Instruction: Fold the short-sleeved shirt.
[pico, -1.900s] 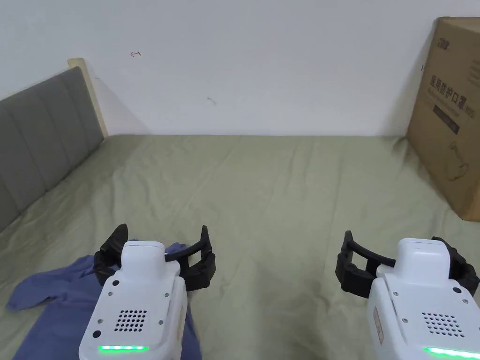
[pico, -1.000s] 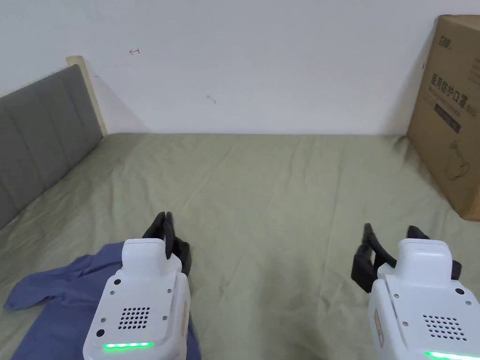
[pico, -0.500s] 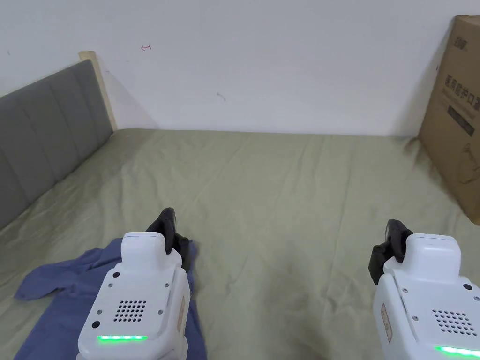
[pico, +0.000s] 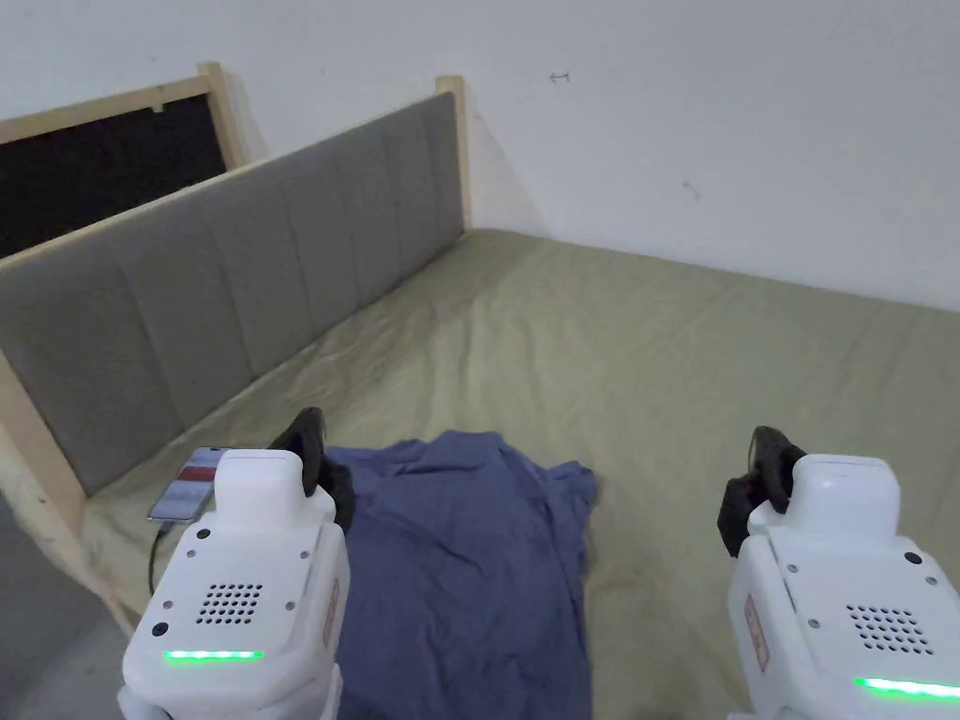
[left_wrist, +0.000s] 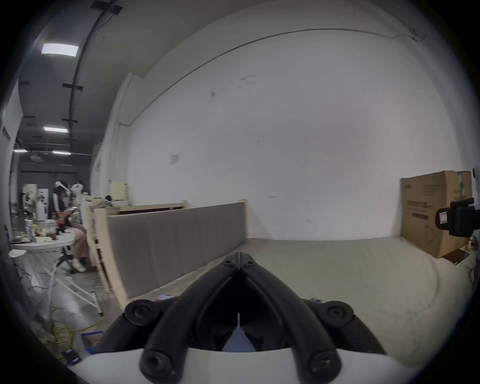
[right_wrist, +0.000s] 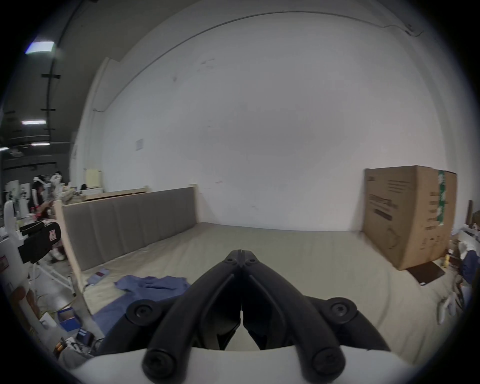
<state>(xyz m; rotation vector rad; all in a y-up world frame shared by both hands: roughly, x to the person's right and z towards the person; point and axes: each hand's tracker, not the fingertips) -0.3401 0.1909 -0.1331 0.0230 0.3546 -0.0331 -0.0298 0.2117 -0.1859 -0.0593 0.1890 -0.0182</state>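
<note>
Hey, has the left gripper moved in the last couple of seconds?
Yes. The left gripper has shifted left across the shirt, from its far right corner to its left edge, nearer the headboard.

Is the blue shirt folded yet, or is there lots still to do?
Nothing is folded yet. The blue shirt lies crumpled and loose on the green bed sheet. The left gripper and the right gripper are both shut and empty, held above the bed. Spreading the shirt flat and every fold are left.

Blue shirt (pico: 469, 553), rumpled, flat on bed
</note>
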